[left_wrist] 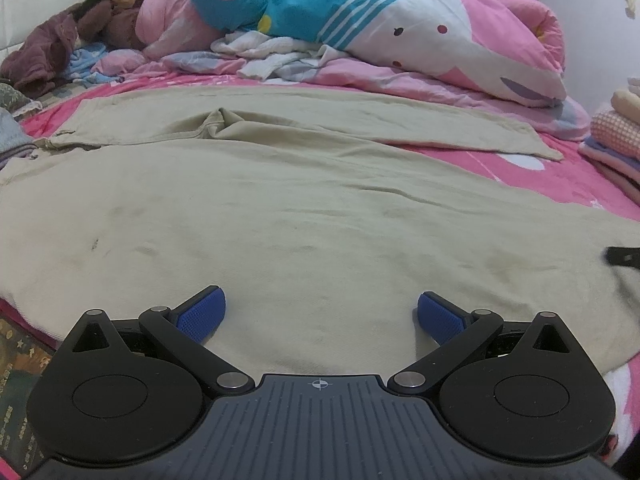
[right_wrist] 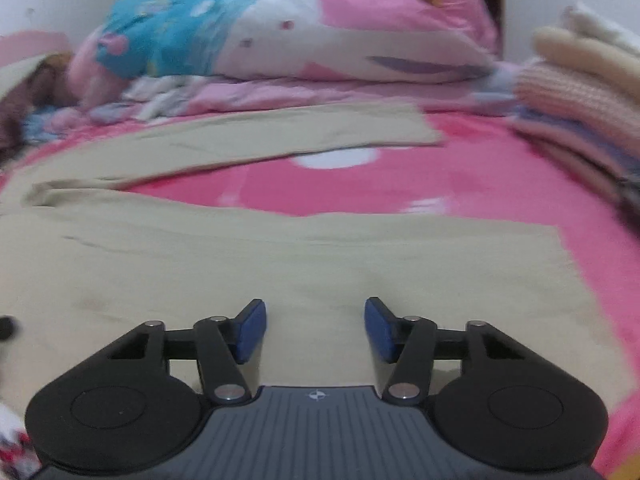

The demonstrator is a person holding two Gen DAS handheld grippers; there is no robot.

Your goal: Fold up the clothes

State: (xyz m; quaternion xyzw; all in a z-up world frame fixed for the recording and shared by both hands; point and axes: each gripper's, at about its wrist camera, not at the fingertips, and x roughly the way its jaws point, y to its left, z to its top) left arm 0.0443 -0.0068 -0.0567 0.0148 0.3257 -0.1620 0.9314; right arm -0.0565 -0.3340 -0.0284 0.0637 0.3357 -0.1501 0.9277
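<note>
Two grippers hover low over beige trousers (left_wrist: 304, 208) spread flat on a bed's pink sheet (left_wrist: 560, 176). The left gripper (left_wrist: 320, 316) has its jaws wide apart, holding nothing, above the near edge of the cloth. The right gripper (right_wrist: 315, 328) has its jaws open too, less widely, over the near trouser leg. Beyond, the far leg (right_wrist: 248, 136) stretches rightward across the sheet. A stack of folded laundry (right_wrist: 580, 108) sits at the right. Farthest back lies a rumpled pink-and-blue duvet (left_wrist: 360, 16), with white cloth (left_wrist: 272, 52) bunched under it.
</note>
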